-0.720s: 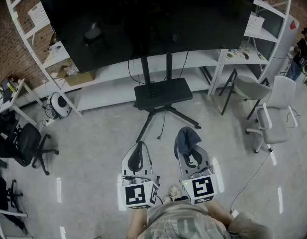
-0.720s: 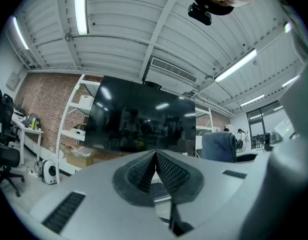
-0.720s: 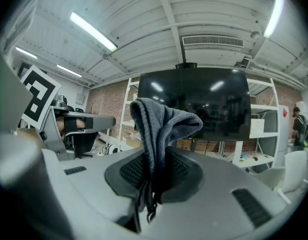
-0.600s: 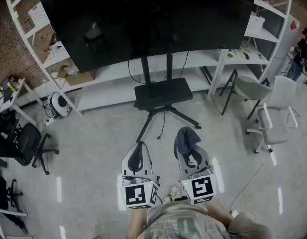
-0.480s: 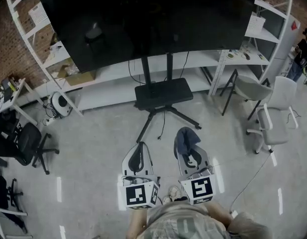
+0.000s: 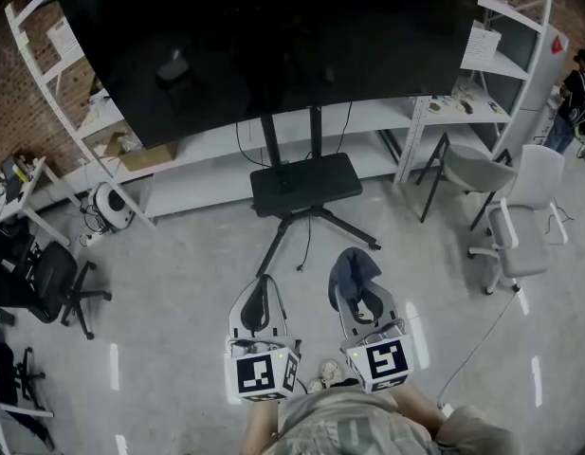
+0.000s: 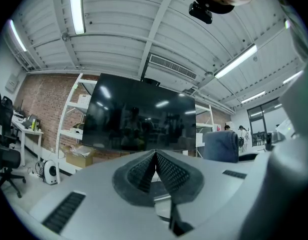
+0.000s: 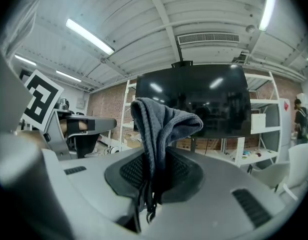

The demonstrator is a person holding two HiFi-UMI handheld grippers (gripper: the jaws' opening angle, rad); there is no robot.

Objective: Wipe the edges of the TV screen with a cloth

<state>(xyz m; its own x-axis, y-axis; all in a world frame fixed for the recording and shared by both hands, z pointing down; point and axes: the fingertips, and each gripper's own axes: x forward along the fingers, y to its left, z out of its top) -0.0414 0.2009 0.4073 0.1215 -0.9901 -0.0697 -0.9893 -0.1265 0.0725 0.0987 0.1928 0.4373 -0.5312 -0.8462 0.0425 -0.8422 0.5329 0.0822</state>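
A big black TV screen (image 6: 273, 41) on a wheeled stand (image 6: 306, 183) fills the top of the head view; it also stands ahead as the TV screen (image 7: 139, 119) in the left gripper view and the TV screen (image 8: 193, 101) in the right gripper view. My right gripper (image 6: 356, 278) is shut on a grey-blue cloth (image 6: 354, 265), whose folds stick up as the cloth (image 8: 158, 129) between its jaws. My left gripper (image 6: 259, 297) is shut with nothing in it; its pads meet in the left gripper (image 7: 155, 166) view. Both are held low, well short of the screen.
White shelving (image 6: 505, 27) runs behind the TV on both sides. A black office chair (image 6: 45, 273) stands at the left and white chairs (image 6: 515, 221) at the right. A cable (image 6: 482, 335) trails over the concrete floor. A person (image 6: 578, 88) stands at the far right.
The head view has shifted slightly, so the TV and its stand sit a little lower-left. Both grippers keep their places and their closed state.
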